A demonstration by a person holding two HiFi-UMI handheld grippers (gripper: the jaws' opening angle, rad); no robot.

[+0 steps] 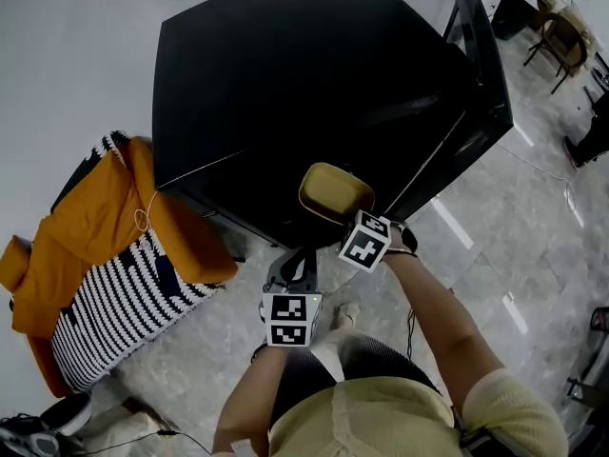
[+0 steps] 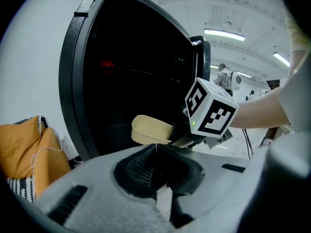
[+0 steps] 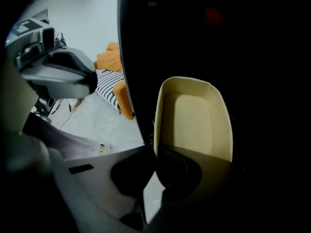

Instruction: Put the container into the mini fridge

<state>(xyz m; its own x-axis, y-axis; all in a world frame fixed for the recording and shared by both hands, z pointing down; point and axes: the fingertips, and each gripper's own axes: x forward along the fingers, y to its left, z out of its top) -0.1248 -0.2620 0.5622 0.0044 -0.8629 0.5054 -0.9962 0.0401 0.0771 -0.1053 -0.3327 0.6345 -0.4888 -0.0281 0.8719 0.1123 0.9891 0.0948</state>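
Note:
A tan open container (image 1: 335, 191) hangs at the front of the black mini fridge (image 1: 304, 74), whose door (image 1: 481, 74) stands swung open to the right. My right gripper (image 1: 346, 219) is shut on the container's near rim. In the right gripper view the container (image 3: 194, 118) is upright on edge before the dark fridge interior (image 3: 233, 33), with my right gripper (image 3: 156, 152) clamped on its lower edge. My left gripper (image 1: 290, 263) sits lower and to the left, shut with nothing in it. The left gripper view shows its tips (image 2: 156, 147) together, below the container (image 2: 150, 129).
An orange cloth (image 1: 105, 227) lies over a black-and-white striped cushion (image 1: 114, 303) on the floor left of the fridge. Chairs (image 1: 561, 36) stand at the far right. Shoes (image 1: 38, 431) are at the bottom left. A person (image 2: 223, 74) stands far off.

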